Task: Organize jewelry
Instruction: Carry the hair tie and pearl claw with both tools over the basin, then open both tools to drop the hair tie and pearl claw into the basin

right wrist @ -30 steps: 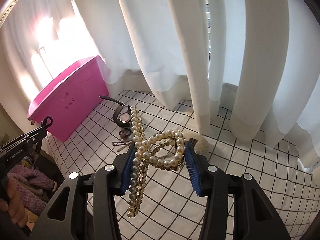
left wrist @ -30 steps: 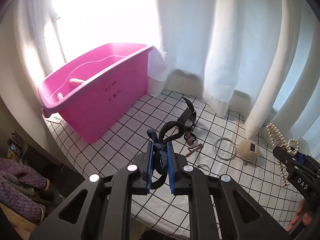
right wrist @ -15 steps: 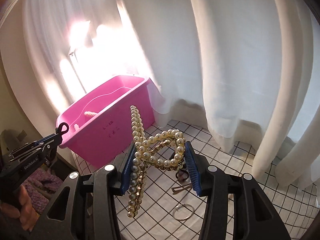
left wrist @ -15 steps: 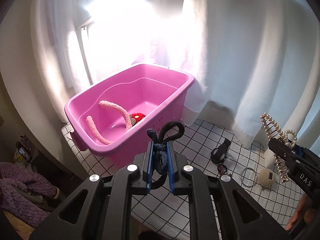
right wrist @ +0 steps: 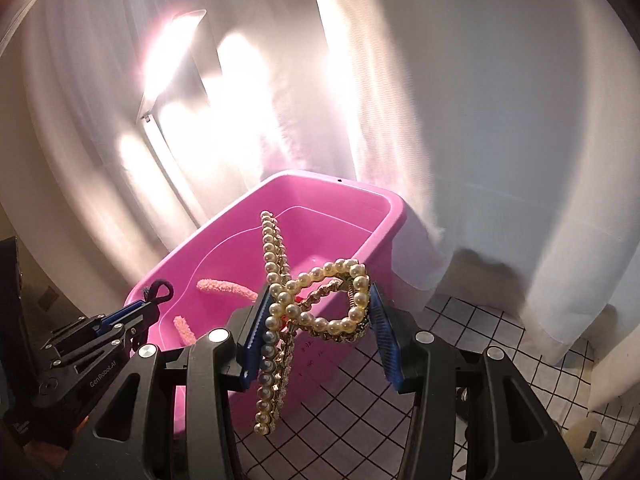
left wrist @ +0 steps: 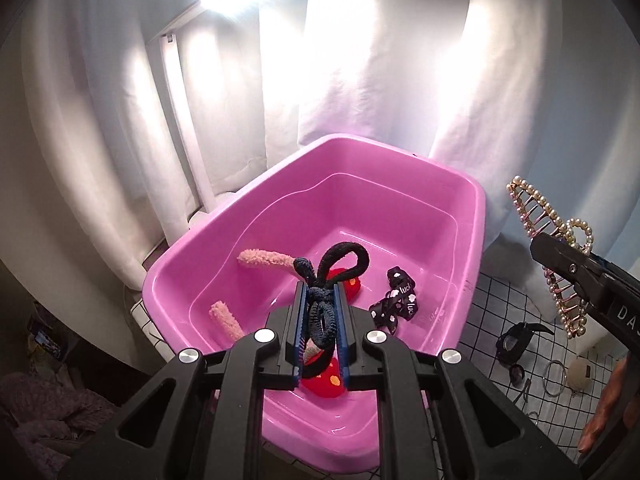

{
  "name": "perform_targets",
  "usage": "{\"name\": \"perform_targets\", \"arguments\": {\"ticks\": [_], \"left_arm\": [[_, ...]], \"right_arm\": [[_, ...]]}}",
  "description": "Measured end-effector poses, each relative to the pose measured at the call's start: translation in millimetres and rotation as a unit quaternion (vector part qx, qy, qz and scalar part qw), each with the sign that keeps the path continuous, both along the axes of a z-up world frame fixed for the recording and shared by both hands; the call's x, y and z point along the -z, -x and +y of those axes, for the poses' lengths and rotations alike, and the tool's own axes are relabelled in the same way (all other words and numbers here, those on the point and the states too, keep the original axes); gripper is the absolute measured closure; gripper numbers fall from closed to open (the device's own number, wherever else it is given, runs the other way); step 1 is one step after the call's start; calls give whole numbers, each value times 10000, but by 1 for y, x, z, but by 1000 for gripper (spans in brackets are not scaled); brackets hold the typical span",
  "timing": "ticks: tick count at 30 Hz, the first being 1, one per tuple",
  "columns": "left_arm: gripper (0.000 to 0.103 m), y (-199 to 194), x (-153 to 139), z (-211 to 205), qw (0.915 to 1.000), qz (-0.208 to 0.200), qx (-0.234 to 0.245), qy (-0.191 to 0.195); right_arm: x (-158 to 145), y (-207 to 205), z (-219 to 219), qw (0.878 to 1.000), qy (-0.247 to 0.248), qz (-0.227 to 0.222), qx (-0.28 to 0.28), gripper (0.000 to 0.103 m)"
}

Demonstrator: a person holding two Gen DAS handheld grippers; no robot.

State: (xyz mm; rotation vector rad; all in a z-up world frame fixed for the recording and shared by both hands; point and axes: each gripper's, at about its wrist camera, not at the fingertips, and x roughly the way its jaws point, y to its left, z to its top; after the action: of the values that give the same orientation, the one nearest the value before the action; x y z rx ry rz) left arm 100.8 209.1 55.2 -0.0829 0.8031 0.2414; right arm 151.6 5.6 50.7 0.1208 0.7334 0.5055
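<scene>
My left gripper (left wrist: 319, 322) is shut on a dark knotted hair tie (left wrist: 320, 308) and holds it above the open pink bin (left wrist: 440, 172). The bin holds a fuzzy pink band (left wrist: 264, 258), a red piece (left wrist: 324, 384) and a black printed ribbon (left wrist: 396, 304). My right gripper (right wrist: 318, 332) is shut on a pearl hair claw (right wrist: 320, 300), held in the air to the right of the bin (right wrist: 384, 248). The claw also shows in the left wrist view (left wrist: 556, 256).
On the checked cloth (left wrist: 492, 312) right of the bin lie a black clip (left wrist: 514, 340), a metal ring (left wrist: 554, 378), a round cream puff (left wrist: 580, 372) and small dark pieces. White curtains (left wrist: 360, 80) hang behind. A purple fabric (left wrist: 36, 412) lies low left.
Both grippers have moved left and up towards the bin. The left one now hangs over the bin's inside with the hair tie. The right one came closer with the claw.
</scene>
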Motion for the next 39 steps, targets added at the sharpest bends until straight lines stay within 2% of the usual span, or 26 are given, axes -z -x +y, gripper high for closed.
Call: {"name": "perform_targets", "arguments": {"ticks": [12,16,21,24,34,39], "left_arm": [[90,-45,29,52,9985,504,61,208],[90,-54,39,60,9972,687,73,292],[90,-63,49,63,9949,923,121,376],[90,-66,56,68,9922,1078,174,596],[90,-70,71,72,9891,1332,176,599],[89,-74,80,74,9864,1507,150,640]], "right_arm": [[14,-58,86,9987,227,369,-250,57],[24,-74,106,9968,456,554,-358,57],[38,-90,118,9931,665,882,-387,57],[44,-96,125,9901,786,1074,-437,57],[62,-106,135,9826,1101,1439,-414,57],[67,-110,138,9813,1199,1459,-383,57]]}}
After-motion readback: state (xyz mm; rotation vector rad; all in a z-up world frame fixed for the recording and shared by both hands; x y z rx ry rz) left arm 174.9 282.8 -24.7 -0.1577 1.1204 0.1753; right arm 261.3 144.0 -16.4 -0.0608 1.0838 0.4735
